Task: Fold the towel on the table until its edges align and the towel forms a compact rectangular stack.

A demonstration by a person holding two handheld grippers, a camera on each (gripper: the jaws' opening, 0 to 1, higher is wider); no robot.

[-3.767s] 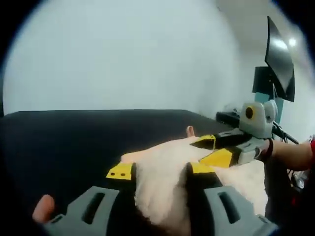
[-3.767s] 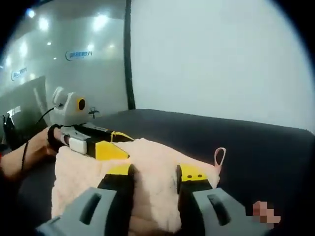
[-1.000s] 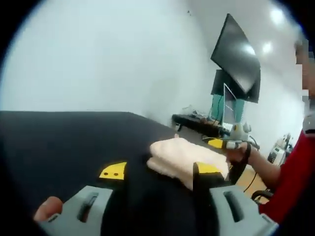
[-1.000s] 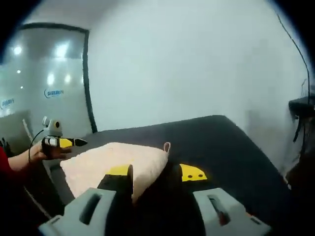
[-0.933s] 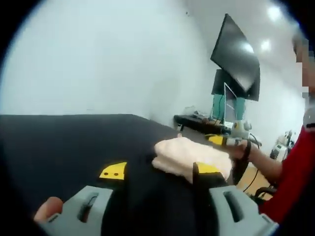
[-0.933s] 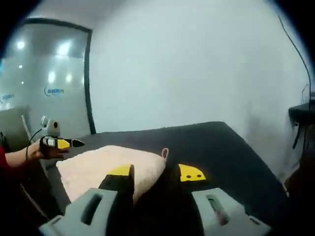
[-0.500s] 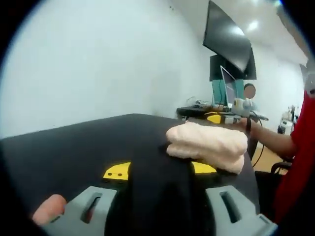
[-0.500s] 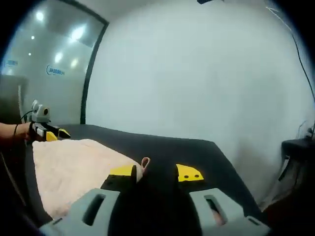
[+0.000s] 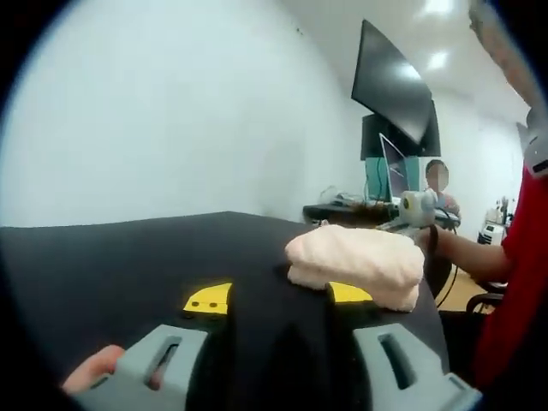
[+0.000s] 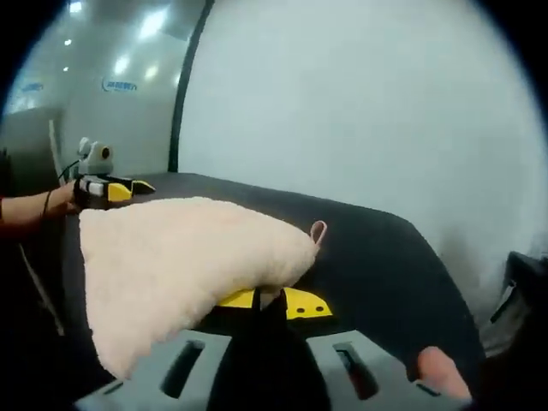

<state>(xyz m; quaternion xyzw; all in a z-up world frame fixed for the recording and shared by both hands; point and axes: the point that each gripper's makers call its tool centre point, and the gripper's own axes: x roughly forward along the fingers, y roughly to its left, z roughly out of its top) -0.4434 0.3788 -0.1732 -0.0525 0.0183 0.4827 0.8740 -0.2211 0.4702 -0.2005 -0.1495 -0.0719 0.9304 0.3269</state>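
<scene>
A pale pink towel [image 9: 355, 261] lies folded in a thick stack on the black table [image 9: 128, 257]. My left gripper [image 9: 276, 296] is open just short of the stack's near edge, with bare table between its yellow tips. In the right gripper view the towel [image 10: 180, 253] bulks large, its edge draped over my right gripper [image 10: 271, 301], whose jaws stand close together on that edge. A small pink loop [image 10: 318, 231] sticks out at the towel's corner. The right gripper [image 9: 418, 210] shows beyond the stack, and the left gripper [image 10: 137, 186] beyond the towel's far side.
A dark monitor [image 9: 394, 86] hangs above a cluttered desk [image 9: 360, 205] past the table's end. A person's red sleeve [image 9: 522, 282] is at the right. A glass wall [image 10: 86, 86] stands behind the table's far edge [image 10: 360, 214]. Fingertips [image 9: 90, 377] rest by the jaws.
My right gripper's jaws have drawn together on the towel's edge, and the towel now looms closer in that view. The left gripper stays open near the stack.
</scene>
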